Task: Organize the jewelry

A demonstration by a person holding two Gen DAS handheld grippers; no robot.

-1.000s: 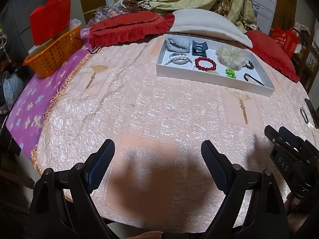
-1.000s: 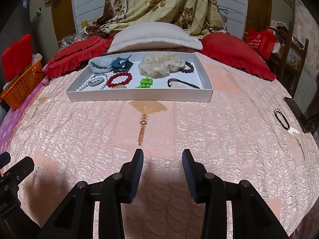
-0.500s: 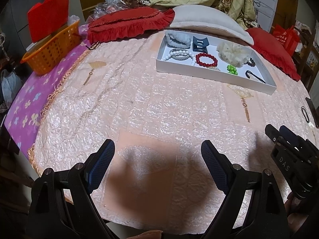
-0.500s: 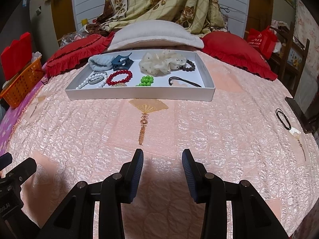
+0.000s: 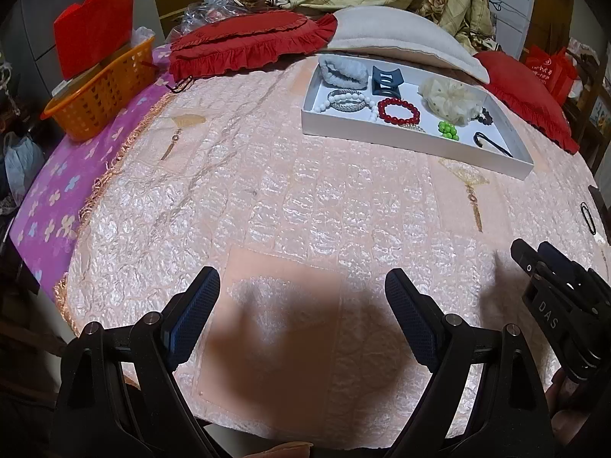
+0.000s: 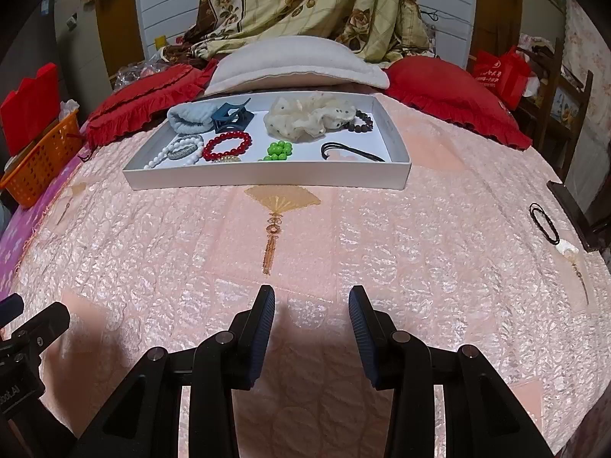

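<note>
A shallow white tray (image 6: 267, 181) sits on the far half of the pink quilted bedspread (image 6: 343, 252), just in front of a cream pillow (image 6: 294, 63), and it holds the jewelry. In its near left corner a white bead bracelet (image 6: 172, 151) lies touching a red bead bracelet (image 6: 227, 145); a small cluster of green beads (image 6: 279, 150) lies to the right of those, and a black curved hairpin (image 6: 349, 151) lies nearer the right wall. Along the far side of the tray sit a pale blue scrunchie (image 6: 189, 119), a dark blue claw clip (image 6: 232, 116), a cream dotted scrunchie (image 6: 309, 120) and a dark bead bracelet (image 6: 362, 122). Well apart from the tray, at the right edge of the bedspread, a black hair tie (image 6: 544, 223) lies loose beside a small white charm (image 6: 569, 249). The right gripper (image 6: 311, 316) hovers low over the near part of the bedspread, its fingers parted with nothing between them. The left gripper (image 5: 301, 303) hangs over the near left part, its fingers spread wide and empty. Red frilled cushions (image 5: 252, 44) flank the pillow, and an orange basket (image 5: 101, 89) stands at the far left.
</note>
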